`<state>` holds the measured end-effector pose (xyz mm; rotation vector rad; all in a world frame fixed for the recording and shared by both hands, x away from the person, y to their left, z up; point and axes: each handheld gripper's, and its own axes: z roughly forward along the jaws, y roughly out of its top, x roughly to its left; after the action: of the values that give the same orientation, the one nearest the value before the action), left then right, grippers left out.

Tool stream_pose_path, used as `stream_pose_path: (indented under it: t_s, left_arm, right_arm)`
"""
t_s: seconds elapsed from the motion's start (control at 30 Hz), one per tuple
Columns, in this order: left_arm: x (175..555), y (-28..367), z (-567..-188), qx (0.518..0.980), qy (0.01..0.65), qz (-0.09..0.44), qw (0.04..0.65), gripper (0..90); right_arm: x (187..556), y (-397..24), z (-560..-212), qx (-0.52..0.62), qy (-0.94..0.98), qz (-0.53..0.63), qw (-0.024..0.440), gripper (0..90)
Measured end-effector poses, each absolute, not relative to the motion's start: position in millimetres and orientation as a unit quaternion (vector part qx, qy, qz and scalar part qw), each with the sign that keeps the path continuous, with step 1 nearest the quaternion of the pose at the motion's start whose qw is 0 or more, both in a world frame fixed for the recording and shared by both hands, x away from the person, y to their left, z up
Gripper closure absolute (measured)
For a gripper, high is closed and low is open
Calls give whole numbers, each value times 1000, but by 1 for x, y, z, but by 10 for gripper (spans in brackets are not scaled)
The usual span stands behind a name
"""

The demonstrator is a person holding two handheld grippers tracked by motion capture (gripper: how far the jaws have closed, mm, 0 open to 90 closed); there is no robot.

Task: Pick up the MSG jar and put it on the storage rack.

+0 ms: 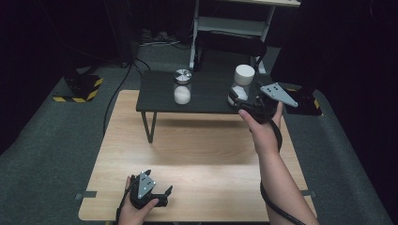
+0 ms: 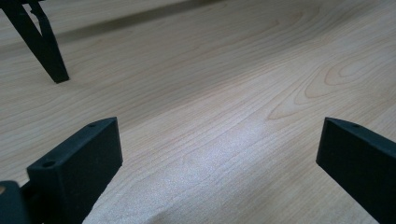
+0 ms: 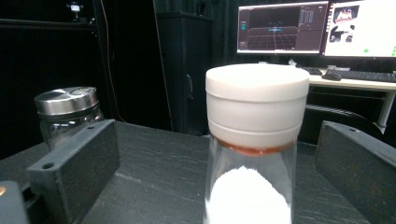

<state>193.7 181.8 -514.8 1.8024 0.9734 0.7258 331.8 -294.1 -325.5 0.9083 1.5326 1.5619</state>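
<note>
We log white-lidded jar (image 3: 256, 149) upright on black shelf (image 1: 159, 96), straight ahead between spread jaws of right gripper (image 1: 247, 101); steel-lidded jar (image 1: 182, 86) left of it. Left gripper (image 1: 162, 193) open, idle.

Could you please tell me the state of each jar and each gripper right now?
White-lid jar: upright on the black shelf, lid on, partly filled with white powder, between the right gripper's jaws, not yet clamped.
Metal-lid jar: upright on the shelf, lid on, white powder at the bottom, untouched.
Right gripper: open, around the white-lid jar.
Left gripper: open, holding nothing, low over the wooden table.
</note>
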Motion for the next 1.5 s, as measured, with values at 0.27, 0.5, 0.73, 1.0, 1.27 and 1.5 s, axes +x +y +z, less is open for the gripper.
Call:
stream_pose_path:
  t_s: [0.27,0.5,0.73,1.0,1.27,1.5]
  left_arm:
    - [193,181,-515,735,394,298,464,7]
    - [193,181,-515,736,394,298,464,7]
    - [193,181,-515,736,392,299,464,7]
    - [193,181,-515,736,391,300,465,7]
    - [192,182,-516,734,391,300,468,7]
    - [191,183,-517,732,389,301,471,7]
  right_arm:
    - [319,-300,-333,347,600,614,378,0]
    - [308,-305,-339,340,602,616,378,0]
    - [295,-313,-349,331,605,617,380,0]
    - [281,-322,-360,325,609,614,384,0]
    - [265,-332,-374,316,614,613,383,0]
    - [250,-344,-395,319,618,610,379,0]
